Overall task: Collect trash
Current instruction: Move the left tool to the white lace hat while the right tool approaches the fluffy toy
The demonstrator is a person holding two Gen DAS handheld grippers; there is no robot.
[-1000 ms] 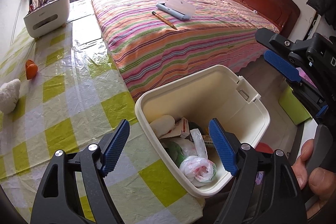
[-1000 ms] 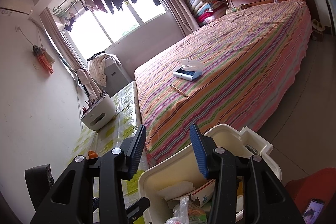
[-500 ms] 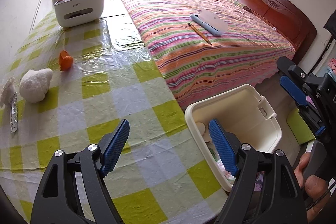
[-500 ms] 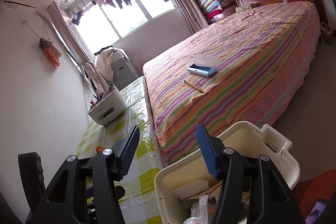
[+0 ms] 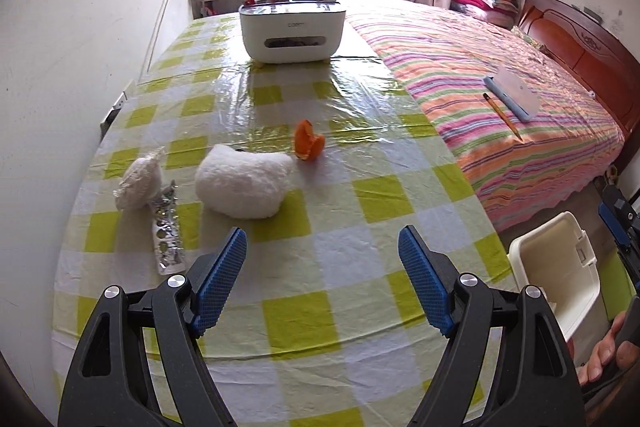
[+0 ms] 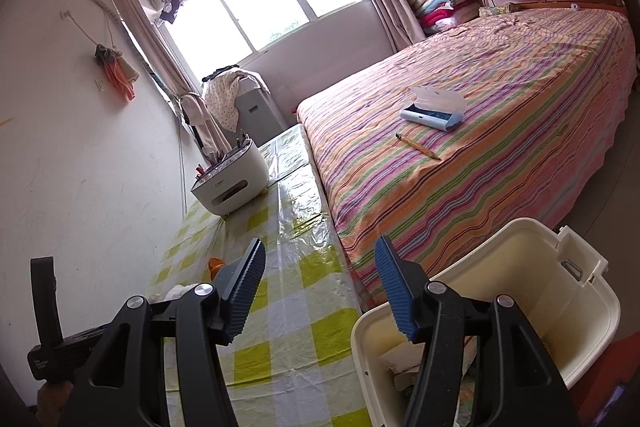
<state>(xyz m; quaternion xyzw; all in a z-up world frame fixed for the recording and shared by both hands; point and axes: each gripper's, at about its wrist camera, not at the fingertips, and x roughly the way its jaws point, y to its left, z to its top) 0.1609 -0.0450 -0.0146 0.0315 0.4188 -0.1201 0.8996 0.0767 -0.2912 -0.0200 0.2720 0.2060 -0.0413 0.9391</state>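
Checked green-and-white plastic covers the worktop [image 5: 360,211], which runs along the wall with the striped bed [image 5: 500,75] against its long right edge. Off the worktop's near right corner stands the cream bin [image 5: 556,267], with some rubbish already at its bottom.

Four pieces of trash lie towards the left edge, largest first: a white fluffy wad [image 5: 244,183], a crumpled net wrapper [image 5: 140,179] nearest the wall, an empty foil pill strip [image 5: 166,233] just beside it, and an orange peel [image 5: 307,146] further in.

The left gripper [image 5: 322,281] hangs over the near edge, fingers wide apart with nothing between them. The right gripper [image 6: 320,291] sits above the bin's rim, fingers about half spread and also empty.

The step in hand looks like the left reach for the next piece. The fluffy wad is nearest: come down over its middle, straddle its narrower width, and close gently, since it will squash. The flat strip needs one finger slid under an edge.
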